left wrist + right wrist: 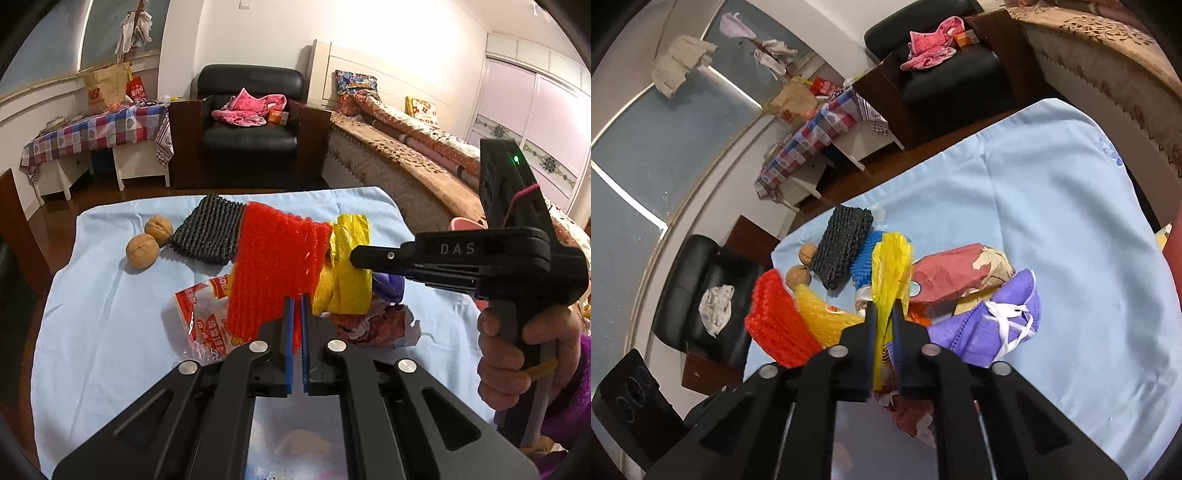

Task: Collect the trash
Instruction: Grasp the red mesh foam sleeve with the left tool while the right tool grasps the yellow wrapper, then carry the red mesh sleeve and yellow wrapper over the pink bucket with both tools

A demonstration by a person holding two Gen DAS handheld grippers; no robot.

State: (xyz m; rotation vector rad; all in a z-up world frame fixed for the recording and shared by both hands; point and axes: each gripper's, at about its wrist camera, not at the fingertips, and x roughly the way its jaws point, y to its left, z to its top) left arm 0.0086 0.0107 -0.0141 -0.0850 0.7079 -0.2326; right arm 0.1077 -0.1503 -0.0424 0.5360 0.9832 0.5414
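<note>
- While both pinches hold, we lift together: left gripper (297, 300) clamps red foam net (275, 266) at centre frame; right gripper (883, 314) clamps yellow plastic bag (889, 273), lower centre.
- We watch the snack wrapper (201, 317) and purple mask (993, 321) beside them on the blue cloth (103, 295); snagging risks dragging.

A red foam net (273, 258) hangs lifted, pinched at its lower edge, beside a crumpled yellow plastic bag (890, 273) (also pinched). On the table's blue cloth lie a black foam net (208, 232), a purple mask (993, 321), torn red paper (945, 280) and a printed wrapper (203, 317).
</note>
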